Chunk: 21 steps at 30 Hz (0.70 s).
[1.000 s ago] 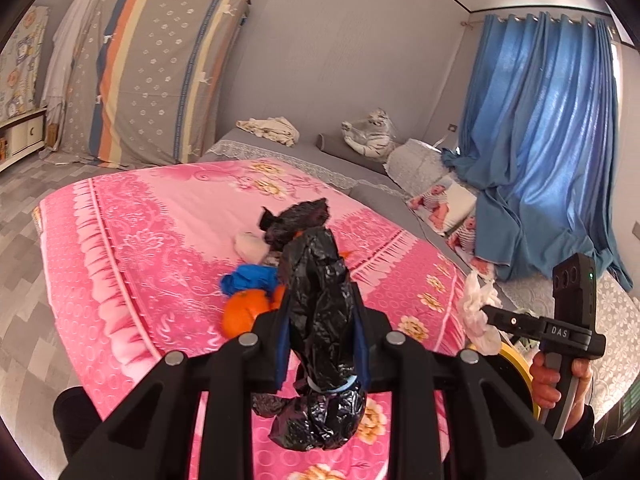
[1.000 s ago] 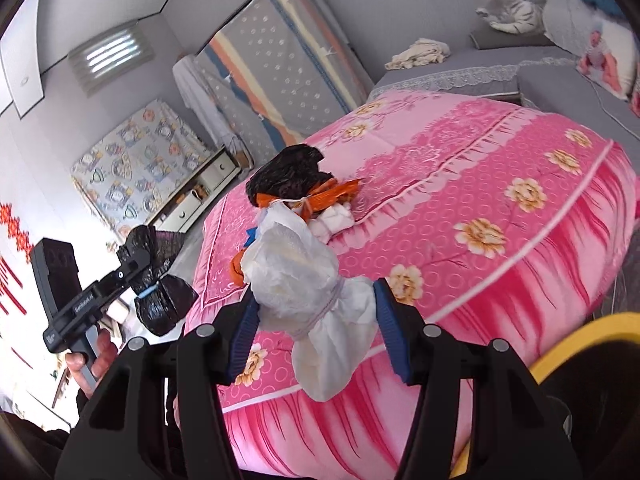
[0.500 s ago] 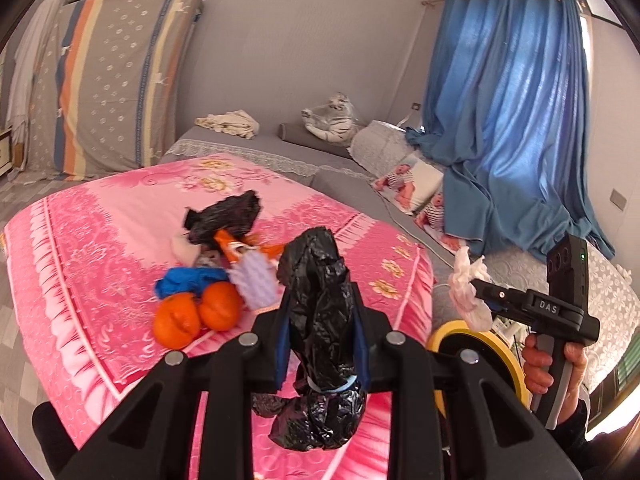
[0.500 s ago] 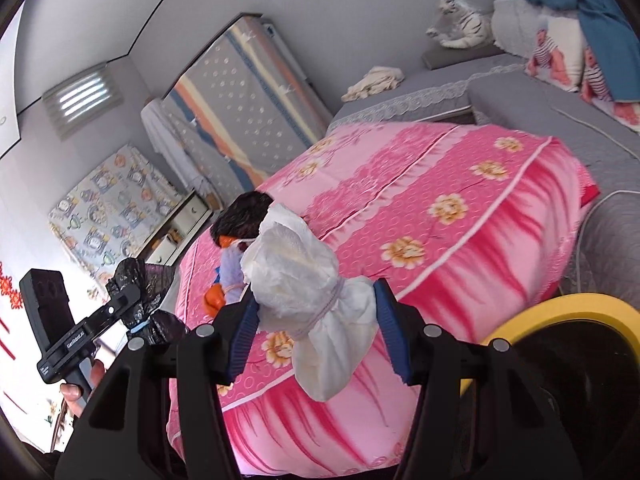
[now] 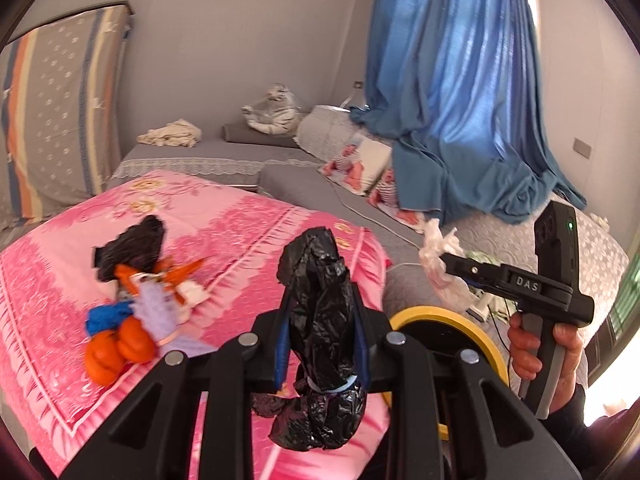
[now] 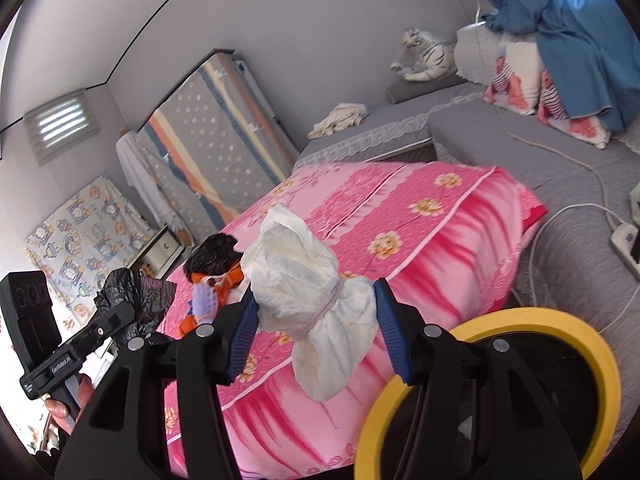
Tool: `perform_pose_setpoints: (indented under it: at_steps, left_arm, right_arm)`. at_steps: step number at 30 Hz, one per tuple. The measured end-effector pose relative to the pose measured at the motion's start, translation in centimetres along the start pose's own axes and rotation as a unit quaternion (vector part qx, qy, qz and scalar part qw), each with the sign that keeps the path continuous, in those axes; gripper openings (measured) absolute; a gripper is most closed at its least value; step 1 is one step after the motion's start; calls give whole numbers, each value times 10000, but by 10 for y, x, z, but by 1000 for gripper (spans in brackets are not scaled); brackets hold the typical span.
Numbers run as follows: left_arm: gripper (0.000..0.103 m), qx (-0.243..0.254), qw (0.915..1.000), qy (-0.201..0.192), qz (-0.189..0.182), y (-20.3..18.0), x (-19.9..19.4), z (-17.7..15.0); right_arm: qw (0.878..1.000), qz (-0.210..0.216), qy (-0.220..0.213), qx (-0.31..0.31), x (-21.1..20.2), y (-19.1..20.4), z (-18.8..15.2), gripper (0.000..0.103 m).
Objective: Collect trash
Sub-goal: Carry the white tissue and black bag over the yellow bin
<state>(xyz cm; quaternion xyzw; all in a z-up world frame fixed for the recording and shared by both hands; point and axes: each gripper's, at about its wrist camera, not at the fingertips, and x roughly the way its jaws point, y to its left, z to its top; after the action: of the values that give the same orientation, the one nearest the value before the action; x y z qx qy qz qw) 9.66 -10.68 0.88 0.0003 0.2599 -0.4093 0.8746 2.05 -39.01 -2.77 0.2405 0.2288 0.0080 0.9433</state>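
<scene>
Both grippers swung off the pink bed (image 6: 440, 216) toward the yellow-rimmed bin (image 6: 520, 320): left gripper (image 5: 322, 336) clamped on black bag (image 5: 320, 320), right gripper (image 6: 316, 324) clamped on white bag (image 6: 308, 280), so drop-off looks next; more trash (image 5: 132, 300) remains on bed.

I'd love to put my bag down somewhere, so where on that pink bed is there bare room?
The pink bedspread is bare from its middle to the corner nearest the grey couch, and on the far end toward the striped mattress. It is crowded at the trash pile, on the side away from the yellow-rimmed bin.
</scene>
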Motion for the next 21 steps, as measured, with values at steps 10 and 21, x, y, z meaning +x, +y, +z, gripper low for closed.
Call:
perform_pose_setpoints:
  at_steps: [10,21]
  left_arm:
    - [24,345,9975,223,-567,-48,39,2]
    - [24,558,9906,353,-1195,-94,72,0]
  right_arm:
    - [9980,-506,-321,205,-31,-30,6,53]
    - [9932,-991,-458,405,-63,-60,3,53]
